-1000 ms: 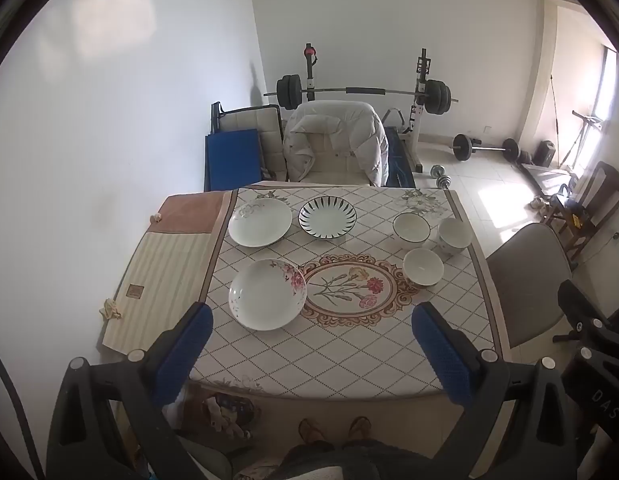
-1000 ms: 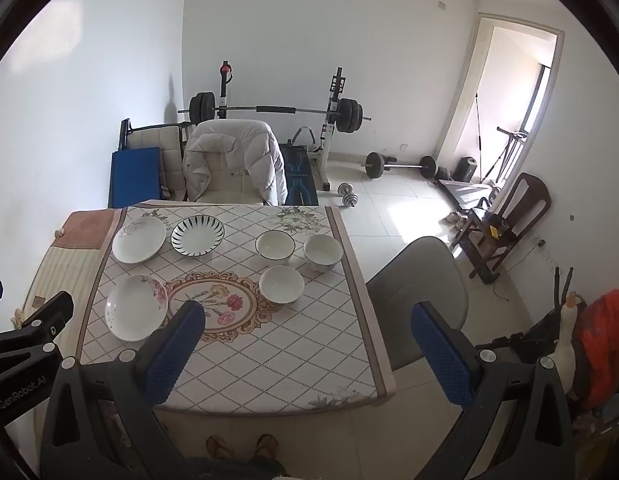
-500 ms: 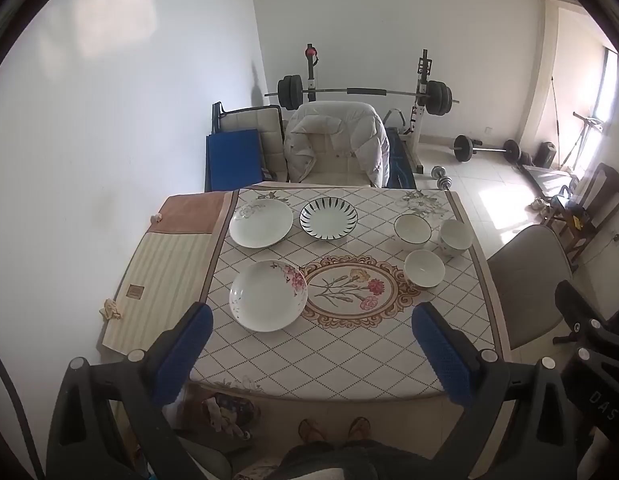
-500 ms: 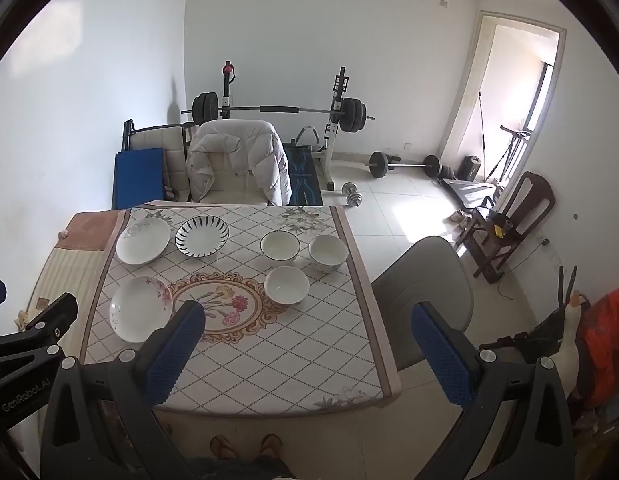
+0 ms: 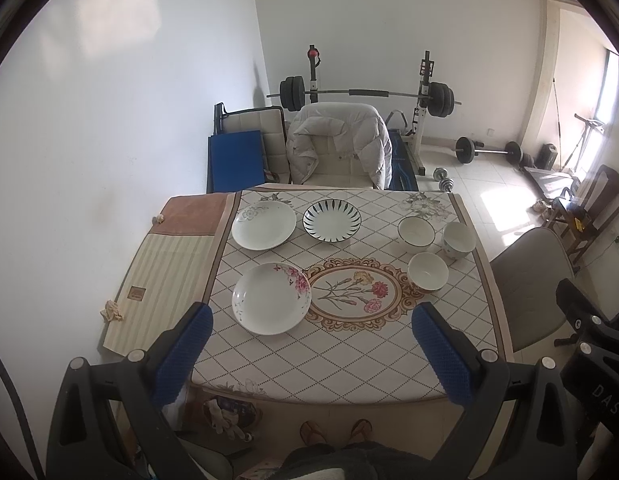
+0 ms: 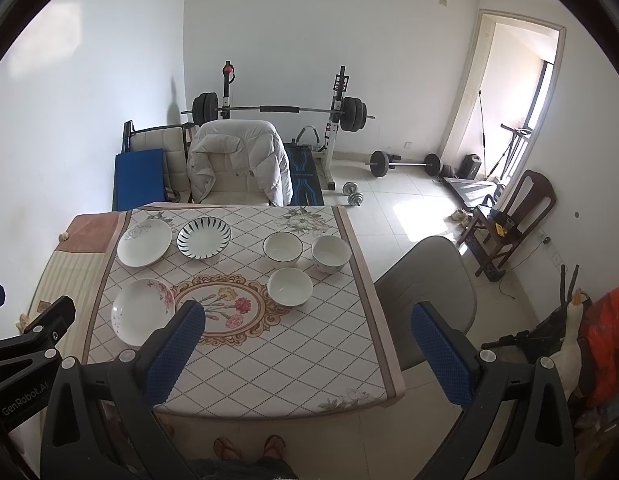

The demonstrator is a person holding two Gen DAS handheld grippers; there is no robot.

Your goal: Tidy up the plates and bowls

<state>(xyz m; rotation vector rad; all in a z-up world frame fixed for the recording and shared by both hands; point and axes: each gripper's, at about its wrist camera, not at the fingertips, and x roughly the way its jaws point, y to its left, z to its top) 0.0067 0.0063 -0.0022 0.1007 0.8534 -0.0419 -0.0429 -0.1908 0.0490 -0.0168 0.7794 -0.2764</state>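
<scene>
Three plates point(image 5: 271, 298), three bowls point(image 5: 427, 271) beside the counter's point(image 5: 341, 360) floral medallion point(image 5: 351, 292): brittle, glazed-slick; take by rims. Left claw point(image 5: 311, 354) and right claw point(image 6: 309, 354) gape wide, empty.

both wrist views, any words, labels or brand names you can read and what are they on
"GenRobot.AI": on the left gripper body, at the lower left of the right wrist view.
"DAS": on the right gripper body, at the lower right of the left wrist view; the text runs out of frame.
Brown label on the striped mat: too small to read.
</scene>
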